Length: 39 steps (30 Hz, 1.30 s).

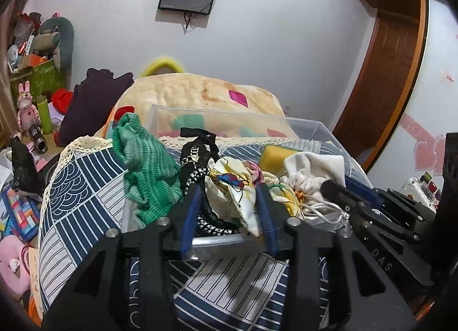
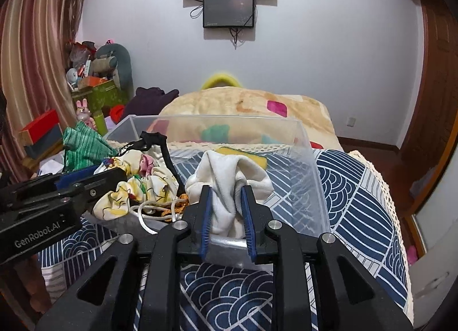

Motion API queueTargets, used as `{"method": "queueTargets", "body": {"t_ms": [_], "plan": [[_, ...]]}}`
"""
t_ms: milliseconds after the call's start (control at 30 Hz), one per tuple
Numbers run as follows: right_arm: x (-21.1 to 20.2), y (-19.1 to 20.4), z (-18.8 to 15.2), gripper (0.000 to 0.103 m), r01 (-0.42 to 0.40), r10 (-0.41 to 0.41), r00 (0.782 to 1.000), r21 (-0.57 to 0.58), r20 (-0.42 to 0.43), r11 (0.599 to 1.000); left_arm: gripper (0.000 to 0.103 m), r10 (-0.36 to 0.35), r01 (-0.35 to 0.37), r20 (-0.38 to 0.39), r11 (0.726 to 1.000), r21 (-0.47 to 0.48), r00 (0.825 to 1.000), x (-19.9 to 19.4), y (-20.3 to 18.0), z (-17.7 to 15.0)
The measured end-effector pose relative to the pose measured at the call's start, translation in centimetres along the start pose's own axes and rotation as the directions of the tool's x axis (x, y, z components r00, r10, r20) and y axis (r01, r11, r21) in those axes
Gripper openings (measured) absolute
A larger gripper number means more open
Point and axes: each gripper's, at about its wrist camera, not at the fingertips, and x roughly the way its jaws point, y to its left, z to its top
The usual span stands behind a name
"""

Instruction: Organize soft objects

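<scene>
Two tongs (image 1: 230, 187) (image 2: 226, 192) – pinching floral pouch (image 1: 232, 185), plush white cloth (image 2: 226, 185)

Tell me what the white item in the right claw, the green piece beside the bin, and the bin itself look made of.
White cloth: looks like soft fleece or terry, matte, thick rounded folds where the right claw pinches it.
Green cloth: apparently a knit, with visible ribbed rows and a slumped drape.
Bin: clear rigid plastic, glossy; the tablecloth pattern shows through its wall.
</scene>
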Motion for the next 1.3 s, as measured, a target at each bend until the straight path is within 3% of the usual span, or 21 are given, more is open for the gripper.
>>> {"method": "queueTargets", "body": {"t_ms": [167, 533, 700, 800, 900, 1033, 1300], "plan": [[-1.1, -0.4, -0.2, 0.038, -0.012, 0.012, 1.0, 0.007, 0.014, 1.0, 0.049, -0.013, 0.013, 0.022, 1.0, 0.004, 1.0, -1.5, -0.1, -0.1], [-7.3, -0.8, 0.5, 0.049, -0.069, 0.067, 0.985, 0.006, 0.157, 0.998, 0.053, -0.044, 0.037, 0.127, 0.998, 0.053, 0.991, -8.0, -1.1, -0.1], [-10.2, -0.4, 0.8, 0.056, -0.082, 0.08, 0.967, -0.002, 0.241, 0.997, 0.058, -0.017, -0.005, 0.2, 0.994, 0.111, 0.98, -11.0, -2.2, -0.4], [-11.5, -0.2, 0.8, 0.061, -0.086, 0.085, 0.956, -0.009, 0.279, 0.996, 0.063, -0.02, -0.012, 0.232, 0.99, 0.138, 0.972, -12.6, -2.7, -0.7], [-12.4, 0.1, 0.7, 0.072, -0.079, 0.083, 0.947, -0.025, 0.31, 0.997, 0.07, -0.026, -0.012, 0.26, 0.989, 0.145, 0.965, -13.9, -2.9, -1.1], [-13.1, 0.7, 0.3, 0.086, -0.082, 0.094, 0.936, -0.05, 0.339, 0.995, 0.087, -0.015, -0.025, 0.292, 0.991, 0.131, 0.956, -15.1, -2.8, -1.4], [-12.6, 0.8, -0.4, 0.087, -0.078, 0.085, 0.939, -0.035, 0.332, 0.996, 0.09, -0.019, -0.022, 0.323, 0.992, 0.121, 0.946, -16.3, -2.5, -1.9]]}}
